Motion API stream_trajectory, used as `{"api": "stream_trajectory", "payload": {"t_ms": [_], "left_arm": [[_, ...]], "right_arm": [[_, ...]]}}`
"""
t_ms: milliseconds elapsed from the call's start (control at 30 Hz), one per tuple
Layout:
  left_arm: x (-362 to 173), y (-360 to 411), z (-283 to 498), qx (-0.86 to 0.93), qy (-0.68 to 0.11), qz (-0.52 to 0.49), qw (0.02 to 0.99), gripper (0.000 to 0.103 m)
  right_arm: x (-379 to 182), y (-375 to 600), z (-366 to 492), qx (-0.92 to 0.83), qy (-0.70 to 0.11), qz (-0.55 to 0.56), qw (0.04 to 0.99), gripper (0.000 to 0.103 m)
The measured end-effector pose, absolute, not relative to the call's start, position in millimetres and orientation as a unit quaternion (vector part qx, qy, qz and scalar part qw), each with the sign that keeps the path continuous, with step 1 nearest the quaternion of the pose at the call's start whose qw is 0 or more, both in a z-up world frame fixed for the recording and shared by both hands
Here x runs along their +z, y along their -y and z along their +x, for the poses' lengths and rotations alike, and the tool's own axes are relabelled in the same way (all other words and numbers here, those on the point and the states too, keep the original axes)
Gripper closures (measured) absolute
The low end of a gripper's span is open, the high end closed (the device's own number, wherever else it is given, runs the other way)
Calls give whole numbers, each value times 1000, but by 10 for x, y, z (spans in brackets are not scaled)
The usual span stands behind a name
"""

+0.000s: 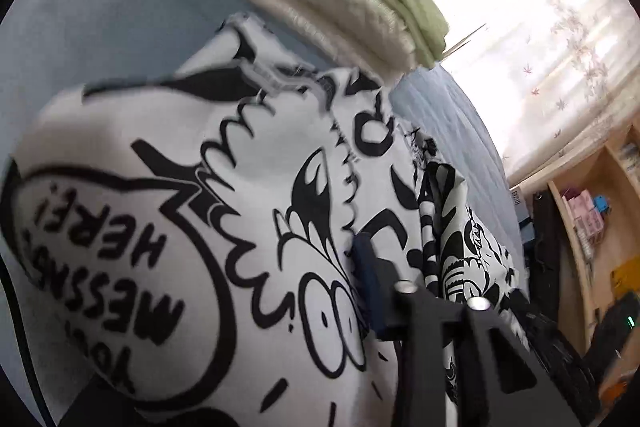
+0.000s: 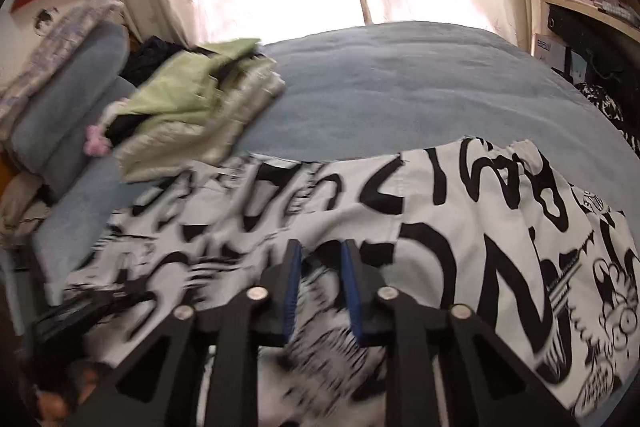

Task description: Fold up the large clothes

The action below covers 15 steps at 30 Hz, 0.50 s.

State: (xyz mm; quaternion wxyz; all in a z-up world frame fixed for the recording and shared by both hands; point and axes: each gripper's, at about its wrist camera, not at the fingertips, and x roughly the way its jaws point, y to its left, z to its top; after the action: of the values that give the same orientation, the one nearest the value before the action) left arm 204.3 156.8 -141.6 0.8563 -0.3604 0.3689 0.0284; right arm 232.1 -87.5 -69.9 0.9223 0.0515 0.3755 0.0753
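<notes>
Printed garment (image 2: 420,227) spread on my bed (image 2: 400,87), its far hem lying across the blue cover; a folded stack of green and cream clothes (image 2: 192,107) sits just beside it toward the pillows (image 2: 68,95). My right gripper (image 2: 320,287) rests low over the near cloth, its blue pads narrowed with fabric between them; whether they pinch it I cannot tell. My left gripper (image 1: 400,291) sits against a bunched ridge of the same garment (image 1: 180,207), one blue finger (image 1: 370,287) visible, the other hidden, so its grip is likewise unclear. To fold well, I judge both grippers should take a single layer at matching edge points and lift evenly. The cloth is thin woven cotton, white with bold black cartoon print, limp and creasing readily; the bed cover is matte and quilted.
</notes>
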Motion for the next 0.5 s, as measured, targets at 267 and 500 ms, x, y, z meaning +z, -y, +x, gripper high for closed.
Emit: {"api": "stream_trajectory", "payload": {"t_ms": [267, 500], "left_arm": [[-717, -1003, 1913, 34, -284, -197, 938, 93], [-209, -378, 1830, -5, -234, -103, 967, 94]], "right_arm": [[-1197, 936, 2359, 77, -411, 34, 908, 87], [-1238, 1106, 2284, 96, -398, 79, 909, 87]]}}
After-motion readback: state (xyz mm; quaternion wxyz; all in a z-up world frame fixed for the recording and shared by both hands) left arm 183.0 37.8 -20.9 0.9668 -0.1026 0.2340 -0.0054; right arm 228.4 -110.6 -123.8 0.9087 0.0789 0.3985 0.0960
